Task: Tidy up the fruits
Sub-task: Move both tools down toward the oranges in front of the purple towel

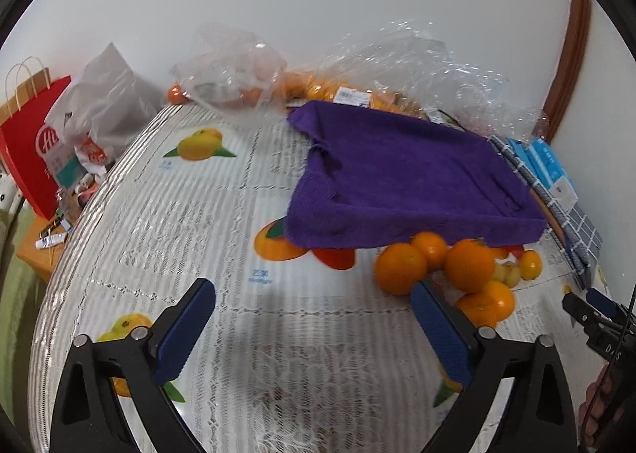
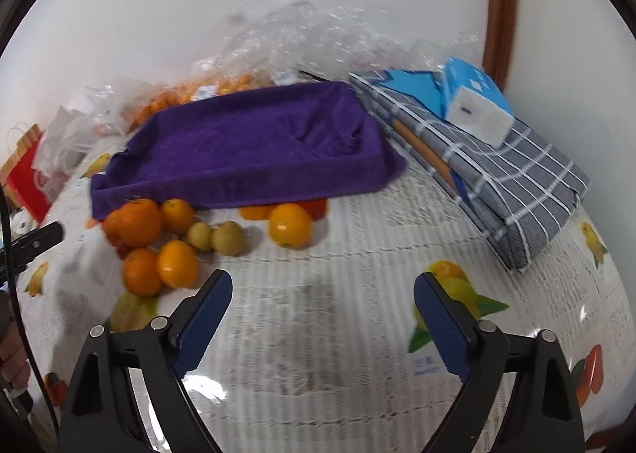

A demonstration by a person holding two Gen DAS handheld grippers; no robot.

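Observation:
Several loose oranges (image 1: 469, 266) (image 2: 137, 222) lie in a cluster on the table in front of a tray draped with a purple towel (image 1: 397, 174) (image 2: 254, 142). Two small yellow-green fruits (image 2: 216, 238) sit among them, and one orange (image 2: 290, 224) lies apart to the right. My left gripper (image 1: 314, 310) hovers open over the tablecloth, its right finger just in front of the cluster. My right gripper (image 2: 324, 302) is open too, nothing between its fingers, with the cluster up and to its left. The right gripper's tip (image 1: 588, 306) shows at the left wrist view's right edge.
Clear plastic bags holding more oranges (image 1: 310, 87) (image 2: 222, 87) lie behind the tray against the wall. A folded grey checked cloth (image 2: 508, 182) with a blue tissue pack (image 2: 473, 103) sits to the right. A red paper bag (image 1: 31, 142) stands past the table's left edge.

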